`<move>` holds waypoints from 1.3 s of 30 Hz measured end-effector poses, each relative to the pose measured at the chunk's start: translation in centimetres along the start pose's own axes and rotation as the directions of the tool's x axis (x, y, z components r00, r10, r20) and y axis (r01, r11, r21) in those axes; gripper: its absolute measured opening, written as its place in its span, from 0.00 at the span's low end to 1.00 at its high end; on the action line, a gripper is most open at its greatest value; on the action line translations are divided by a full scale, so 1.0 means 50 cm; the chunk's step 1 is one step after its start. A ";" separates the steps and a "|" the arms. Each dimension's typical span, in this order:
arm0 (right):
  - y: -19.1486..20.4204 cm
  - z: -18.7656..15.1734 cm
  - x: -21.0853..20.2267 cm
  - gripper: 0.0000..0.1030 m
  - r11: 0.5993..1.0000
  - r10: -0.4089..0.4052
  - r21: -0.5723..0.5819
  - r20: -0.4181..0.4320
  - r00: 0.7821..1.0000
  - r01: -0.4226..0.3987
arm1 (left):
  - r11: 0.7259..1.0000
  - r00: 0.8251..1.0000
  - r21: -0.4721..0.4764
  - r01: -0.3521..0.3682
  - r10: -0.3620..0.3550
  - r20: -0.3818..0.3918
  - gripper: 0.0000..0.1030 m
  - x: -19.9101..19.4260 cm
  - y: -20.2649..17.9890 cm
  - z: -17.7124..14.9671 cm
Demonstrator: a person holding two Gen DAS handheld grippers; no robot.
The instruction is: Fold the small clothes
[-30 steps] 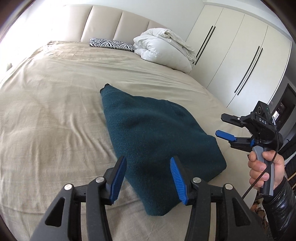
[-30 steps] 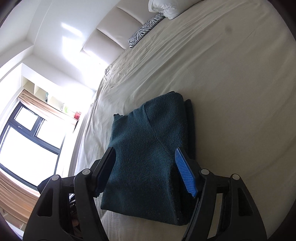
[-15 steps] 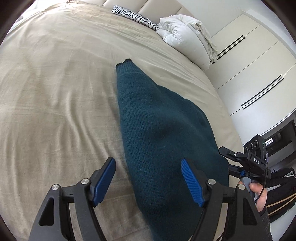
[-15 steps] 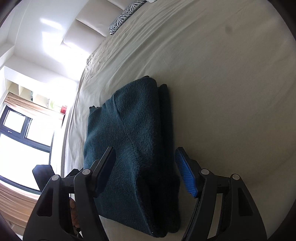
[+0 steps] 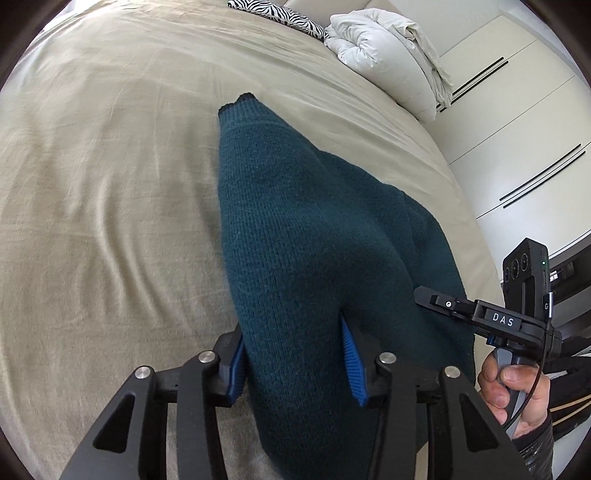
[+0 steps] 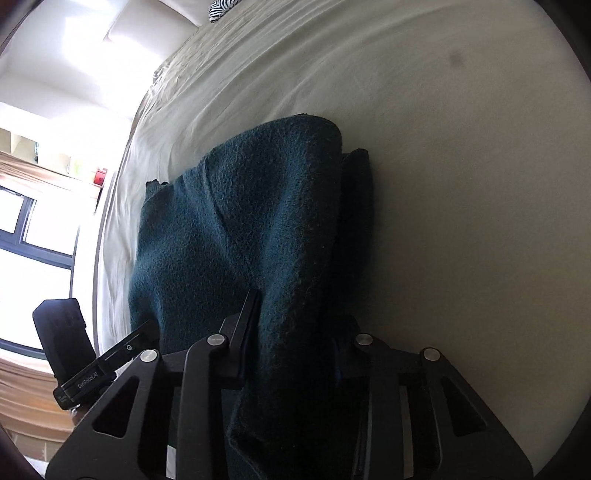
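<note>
A dark teal knitted sweater (image 5: 314, 240) lies folded lengthwise on the beige bed, one end pointing toward the headboard. My left gripper (image 5: 295, 363) is shut on the sweater's near end, with thick cloth bunched between its blue pads. In the right wrist view the same sweater (image 6: 251, 221) fills the middle, and my right gripper (image 6: 291, 332) is shut on its near edge, its right finger hidden under the cloth. The right gripper also shows in the left wrist view (image 5: 491, 317), held by a hand at the sweater's right side.
The beige bed sheet (image 5: 110, 184) spreads wide to the left and beyond the sweater. A white duvet bundle (image 5: 391, 51) and a zebra pillow (image 5: 277, 13) lie by the headboard. White wardrobe doors (image 5: 524, 122) stand to the right. A window (image 6: 33, 229) is on the far side.
Both grippers moved down onto the sweater's near end and closed on it. The cloth now bunches up between the fingers of each.
</note>
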State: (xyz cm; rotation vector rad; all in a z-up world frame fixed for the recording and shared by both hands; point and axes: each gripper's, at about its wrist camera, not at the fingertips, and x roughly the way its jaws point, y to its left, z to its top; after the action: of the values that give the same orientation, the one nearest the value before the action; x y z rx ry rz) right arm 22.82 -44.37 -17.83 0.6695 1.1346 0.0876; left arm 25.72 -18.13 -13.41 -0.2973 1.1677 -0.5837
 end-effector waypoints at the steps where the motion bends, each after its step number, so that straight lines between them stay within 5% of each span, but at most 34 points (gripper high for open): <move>1: 0.021 -0.006 -0.004 0.23 0.998 -0.045 -0.038 0.013 0.999 0.046 | 1.000 1.000 0.009 -0.008 0.008 0.002 0.38 -0.006 -0.008 0.000; 4: 0.076 -0.026 -0.021 0.21 0.978 -0.162 -0.121 0.063 0.985 0.169 | 0.998 0.999 0.051 -0.037 0.036 0.016 0.34 -0.041 -0.029 -0.008; 7: 0.131 -0.056 -0.053 0.21 0.960 -0.198 -0.177 0.116 0.973 0.216 | 0.994 0.996 0.082 -0.069 0.065 0.057 0.34 -0.100 -0.040 -0.029; 17: 0.294 -0.251 -0.138 0.21 0.940 -0.098 -0.311 0.154 0.983 0.142 | 0.979 0.980 0.130 -0.160 0.141 0.141 0.34 -0.320 0.001 -0.179; 27: 0.436 -0.445 -0.088 0.21 0.930 -0.029 -0.364 0.084 0.996 0.058 | 0.974 0.968 0.071 -0.214 0.202 0.151 0.35 -0.430 0.095 -0.317; 35: 0.381 -0.511 -0.002 0.21 0.953 -0.032 -0.300 0.026 0.999 0.038 | 0.980 0.977 0.016 -0.199 0.197 0.087 0.43 -0.374 0.198 -0.364; 39: 0.283 -0.506 0.022 0.26 0.981 0.114 -0.155 -0.017 0.993 -0.115 | 0.980 0.976 0.025 -0.195 0.192 0.104 0.50 -0.366 0.209 -0.369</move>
State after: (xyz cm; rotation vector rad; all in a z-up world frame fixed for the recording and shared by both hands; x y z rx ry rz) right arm 5.32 -21.20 -17.52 0.5953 1.0841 0.2742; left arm 6.66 2.29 -11.52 -0.1779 1.0729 -0.4131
